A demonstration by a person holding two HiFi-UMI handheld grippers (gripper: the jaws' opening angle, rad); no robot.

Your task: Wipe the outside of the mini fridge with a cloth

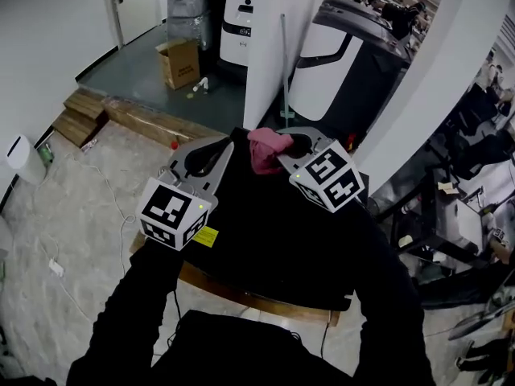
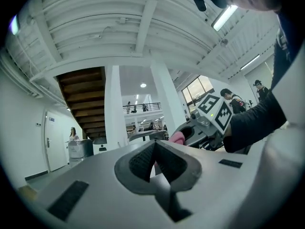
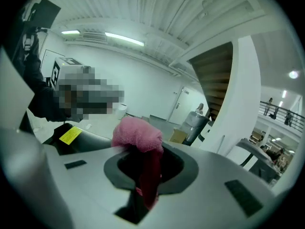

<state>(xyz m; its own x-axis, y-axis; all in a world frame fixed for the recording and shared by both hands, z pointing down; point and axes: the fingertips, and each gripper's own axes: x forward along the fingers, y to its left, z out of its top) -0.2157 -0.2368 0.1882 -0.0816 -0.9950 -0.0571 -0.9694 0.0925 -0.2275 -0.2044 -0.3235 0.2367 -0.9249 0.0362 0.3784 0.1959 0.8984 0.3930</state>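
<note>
- The right gripper is clamping a pink cloth between its jaws. The cloth is bunching up above the jaw tips, and a darker fold is hanging down through the gap.
- The left gripper is showing its jaws pressed together, with nothing between them.
- In the head view both grippers are hovering over the far part of the black mini fridge, the left one at the left and the right one at the right, with their jaw ends pointing toward each other.
- The cloth is sitting between the two grippers at the far edge of the fridge top; whether it is touching the fridge cannot be told.
- A yellow label is showing on the near left part of the fridge, just beside the left gripper's marker cube.
- The fridge is standing on a wooden board on a pale floor.
- A white pillar is rising just beyond the fridge, and a cardboard box is sitting well apart at the far left.
</note>
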